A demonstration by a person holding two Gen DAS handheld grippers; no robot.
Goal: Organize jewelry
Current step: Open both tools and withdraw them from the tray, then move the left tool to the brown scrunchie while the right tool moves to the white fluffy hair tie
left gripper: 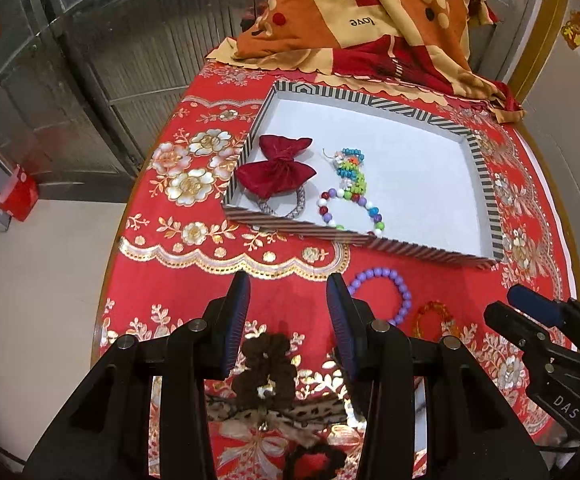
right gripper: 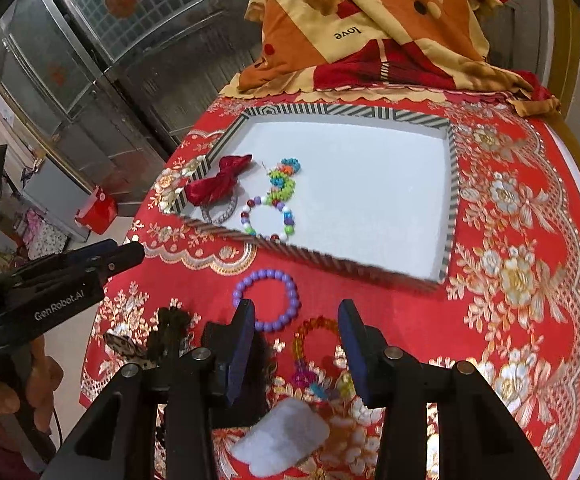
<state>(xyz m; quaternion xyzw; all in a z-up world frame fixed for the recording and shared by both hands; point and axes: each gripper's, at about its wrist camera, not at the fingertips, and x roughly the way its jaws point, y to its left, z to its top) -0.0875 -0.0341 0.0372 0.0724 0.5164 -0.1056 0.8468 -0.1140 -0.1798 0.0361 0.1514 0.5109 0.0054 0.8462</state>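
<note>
A striped tray with a white floor holds a red velvet bow on a hair tie, a green beaded charm and a multicolour bead bracelet. On the red cloth in front lie a purple bead bracelet and an orange bead bracelet. My left gripper is open and empty above a brown scrunchie. My right gripper is open and empty over the orange bracelet.
A leopard-print bow and a dark scrunchie lie near the left gripper. A white fluffy pad and small coloured beads lie under the right gripper. A folded quilt fills the far table edge.
</note>
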